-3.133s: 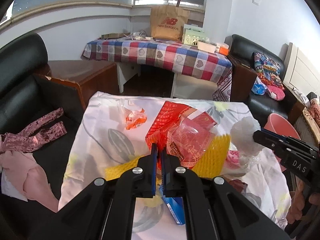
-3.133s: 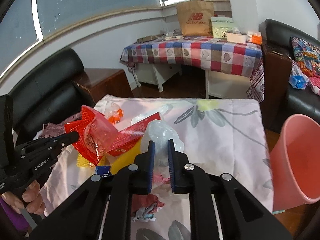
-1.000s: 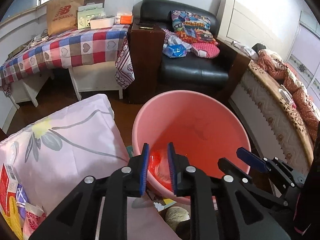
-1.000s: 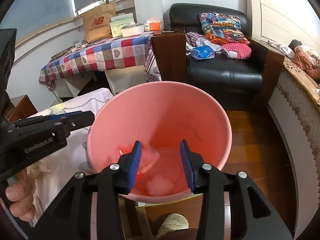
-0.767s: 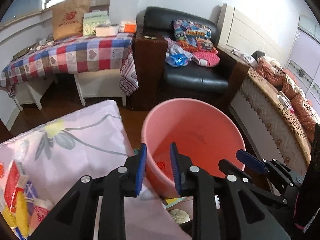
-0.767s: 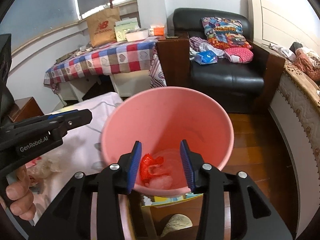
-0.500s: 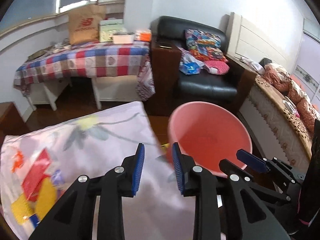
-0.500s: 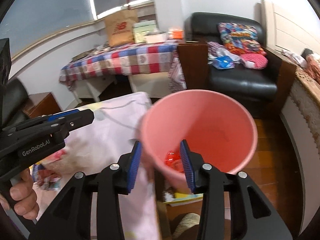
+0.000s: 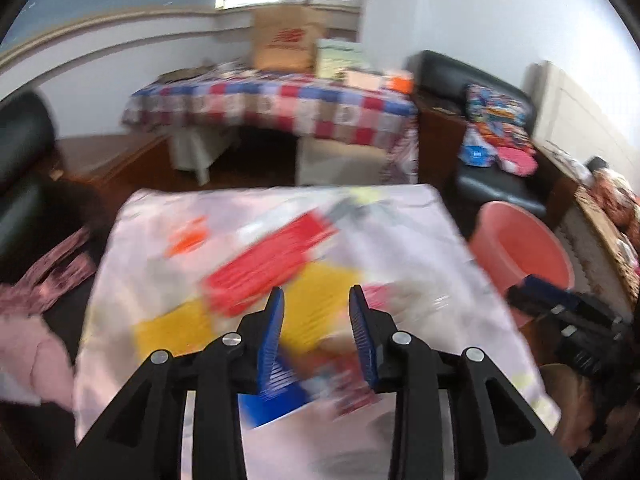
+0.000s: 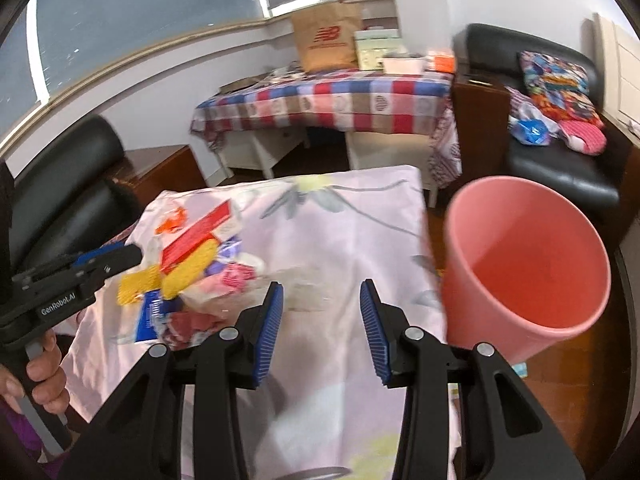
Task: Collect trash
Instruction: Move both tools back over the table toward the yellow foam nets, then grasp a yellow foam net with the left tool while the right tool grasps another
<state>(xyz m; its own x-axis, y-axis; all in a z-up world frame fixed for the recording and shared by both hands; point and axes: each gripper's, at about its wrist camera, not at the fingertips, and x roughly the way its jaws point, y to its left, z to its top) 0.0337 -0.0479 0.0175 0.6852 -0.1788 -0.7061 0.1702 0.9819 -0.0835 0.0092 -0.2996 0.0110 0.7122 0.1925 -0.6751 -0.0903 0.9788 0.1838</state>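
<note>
Both grippers have swung away from the round pink plastic bucket [image 10: 524, 264], where they hung over its mouth a second ago, and now face the table under the pale flowered cloth [image 10: 340, 240]. The left gripper [image 9: 316, 320] has its jaws apart and empty, above the pile of litter: a flat red wrapper [image 9: 268, 264], a yellow ribbed sheet [image 9: 316, 304], and a blue card packet [image 9: 276, 396] just below the fingertips; this view is motion-blurred. The right gripper [image 10: 322, 320], jaws likewise wide and empty, points at bare cloth beside a crumpled clear film [image 10: 308, 284], with the bucket standing off the table's right edge. The litter looks light, thin and floppy, probably slippery where it is plastic film; a pinch on a raised crease or free edge seems the surest hold. Both tools are held low, tilted down toward the table.
</note>
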